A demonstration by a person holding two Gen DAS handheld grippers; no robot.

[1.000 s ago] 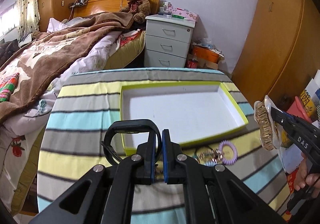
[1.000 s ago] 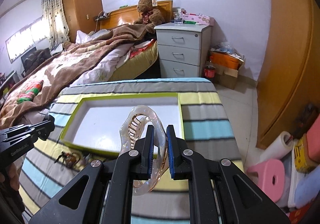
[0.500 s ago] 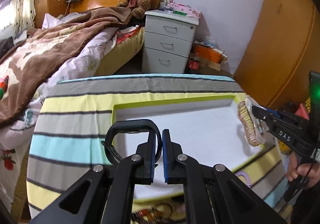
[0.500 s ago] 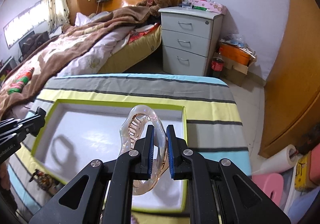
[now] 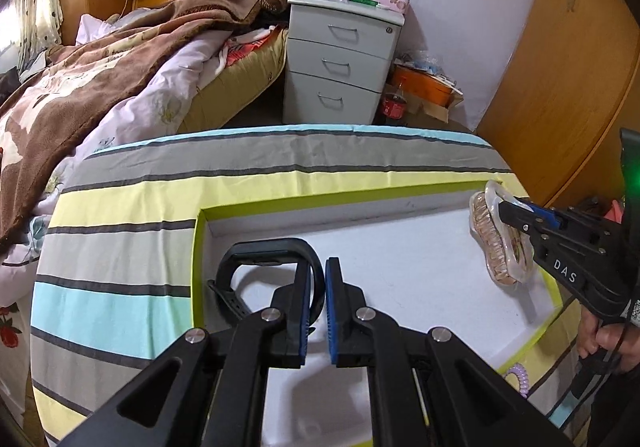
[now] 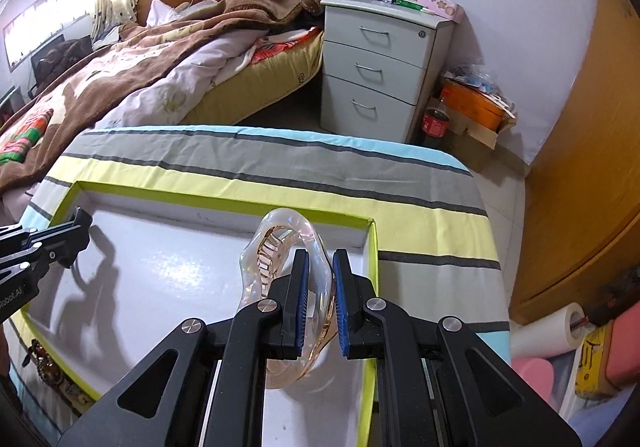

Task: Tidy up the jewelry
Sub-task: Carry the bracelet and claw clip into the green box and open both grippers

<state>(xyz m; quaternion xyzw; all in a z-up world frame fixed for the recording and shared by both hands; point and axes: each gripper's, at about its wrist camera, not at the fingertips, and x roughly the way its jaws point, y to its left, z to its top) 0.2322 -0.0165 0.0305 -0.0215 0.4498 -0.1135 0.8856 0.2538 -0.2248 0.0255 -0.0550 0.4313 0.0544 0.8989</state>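
Note:
A white tray with a lime-green rim [image 5: 198, 247] [image 6: 374, 247] lies on the striped table. My left gripper [image 5: 318, 311] is shut on a black watch band [image 5: 260, 251] and holds it over the tray's left part. My right gripper [image 6: 319, 303] is shut on a clear pinkish hair claw clip [image 6: 280, 247] over the tray's right part; the clip also shows in the left wrist view [image 5: 498, 243]. The left gripper's tip shows at the left edge of the right wrist view [image 6: 76, 231].
A purple coil hair tie [image 5: 520, 377] lies on the cloth in front of the tray. Amber beaded jewelry [image 6: 44, 363] lies by the tray's near left corner. Beyond the table stand a bed [image 6: 140, 79] and a grey drawer unit [image 6: 380, 63].
Both grippers have moved forward from the table's near edge to above the tray, each still holding its item. The loose jewelry on the cloth has dropped behind them.

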